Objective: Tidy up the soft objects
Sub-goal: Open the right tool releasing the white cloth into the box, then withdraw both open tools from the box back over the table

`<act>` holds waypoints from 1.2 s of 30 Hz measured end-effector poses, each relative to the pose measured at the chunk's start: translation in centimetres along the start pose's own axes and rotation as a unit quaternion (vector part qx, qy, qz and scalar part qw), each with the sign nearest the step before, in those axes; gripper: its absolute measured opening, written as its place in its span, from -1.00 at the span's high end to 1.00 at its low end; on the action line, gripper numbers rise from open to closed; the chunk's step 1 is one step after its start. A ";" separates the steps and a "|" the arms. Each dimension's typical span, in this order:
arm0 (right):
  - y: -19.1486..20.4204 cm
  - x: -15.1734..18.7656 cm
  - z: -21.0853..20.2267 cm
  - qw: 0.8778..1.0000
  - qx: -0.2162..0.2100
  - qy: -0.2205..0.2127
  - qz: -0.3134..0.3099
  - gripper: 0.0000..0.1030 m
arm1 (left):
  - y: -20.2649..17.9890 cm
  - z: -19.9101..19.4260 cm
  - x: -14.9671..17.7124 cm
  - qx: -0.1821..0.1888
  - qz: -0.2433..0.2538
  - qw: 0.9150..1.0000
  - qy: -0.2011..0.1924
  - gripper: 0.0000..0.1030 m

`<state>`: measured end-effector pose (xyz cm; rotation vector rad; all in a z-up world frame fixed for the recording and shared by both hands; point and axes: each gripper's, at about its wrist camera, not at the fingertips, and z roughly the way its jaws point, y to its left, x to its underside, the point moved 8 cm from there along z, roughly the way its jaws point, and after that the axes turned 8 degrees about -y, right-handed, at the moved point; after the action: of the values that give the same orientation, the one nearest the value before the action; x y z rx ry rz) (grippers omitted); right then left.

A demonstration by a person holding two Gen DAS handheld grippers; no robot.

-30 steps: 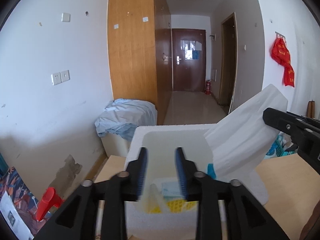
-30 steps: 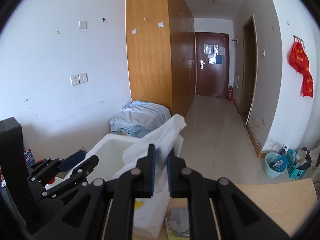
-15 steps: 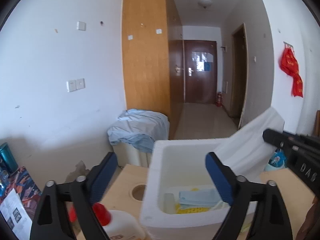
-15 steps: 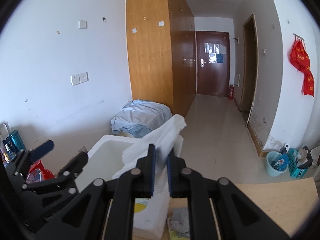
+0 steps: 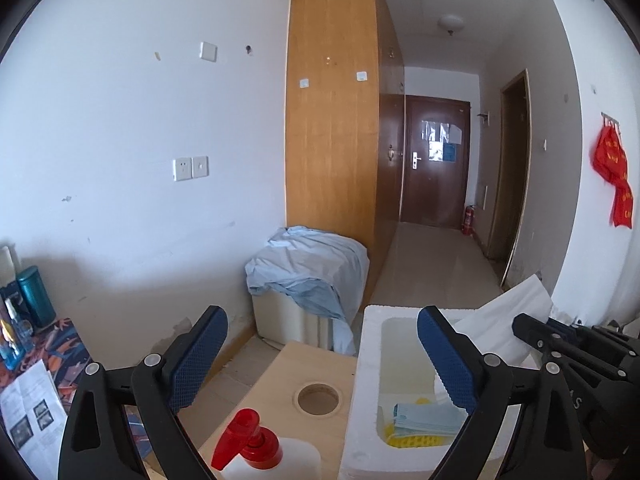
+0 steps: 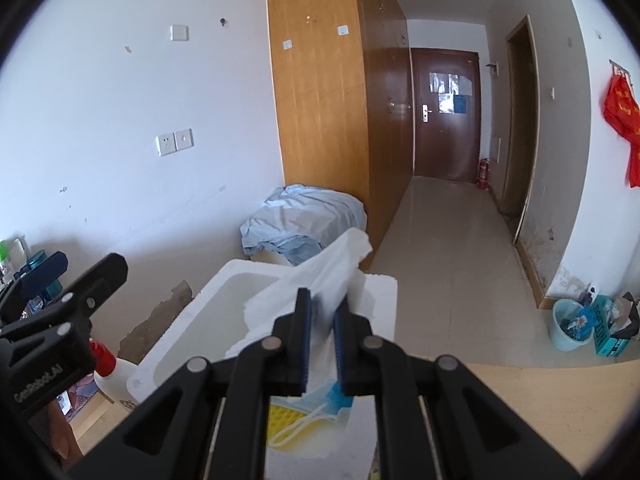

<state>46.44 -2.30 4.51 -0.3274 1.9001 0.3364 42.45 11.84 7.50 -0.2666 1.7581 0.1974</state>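
A white foam box (image 5: 362, 392) stands on the wooden table; it also shows in the right wrist view (image 6: 172, 356). Inside lie a folded light-blue cloth (image 5: 424, 418) and a yellow sponge-like item (image 5: 404, 438). My right gripper (image 6: 322, 334) is shut on a white tissue sheet (image 6: 316, 280) and holds it above the box; the tissue also shows in the left wrist view (image 5: 504, 328). My left gripper (image 5: 320, 360) is wide open and empty, to the left of and above the box.
A white spray bottle with a red trigger (image 5: 250, 440) stands left of the box beside a round hole in the table (image 5: 318, 398). A blue-sheet-covered unit (image 5: 308, 276) sits by the wall. Bottles and papers (image 5: 24, 320) lie far left. A bucket (image 6: 570, 324) stands on the floor.
My left gripper opened wide, let go inside the box, and drew back up and to the left. The right gripper stays shut on the tissue over the box.
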 end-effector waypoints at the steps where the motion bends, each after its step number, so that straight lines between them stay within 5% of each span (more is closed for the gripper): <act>1: 0.0 0.1 0.0 1.000 -0.002 -0.001 0.002 0.74 | -0.1 0.2 0.0 -0.001 0.004 1.000 0.000 -0.86; 7: -0.4 0.4 0.3 1.000 0.000 0.005 0.004 0.71 | -0.4 0.5 0.4 0.000 0.007 1.000 0.007 -0.86; 9: -0.5 0.5 0.3 1.000 0.000 0.011 0.006 0.36 | -0.5 0.5 0.4 -0.001 0.007 1.000 0.006 -0.86; 11: -0.5 0.4 0.2 1.000 0.001 0.006 0.008 -0.41 | -0.5 0.5 0.4 -0.002 0.003 1.000 0.008 -0.86; 15: -0.4 -0.1 -0.4 1.000 0.015 -0.012 -0.005 -0.73 | -0.2 0.6 0.2 -0.003 -0.001 1.000 0.011 -0.86; 36: -0.7 0.1 -1.3 1.000 0.023 0.001 -0.006 -0.82 | -0.6 -1.0 -0.3 0.009 -0.002 1.000 0.005 -0.86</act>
<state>45.52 -3.45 4.79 -0.3087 1.9044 0.2840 41.78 10.98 8.00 -0.2587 1.7685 0.1773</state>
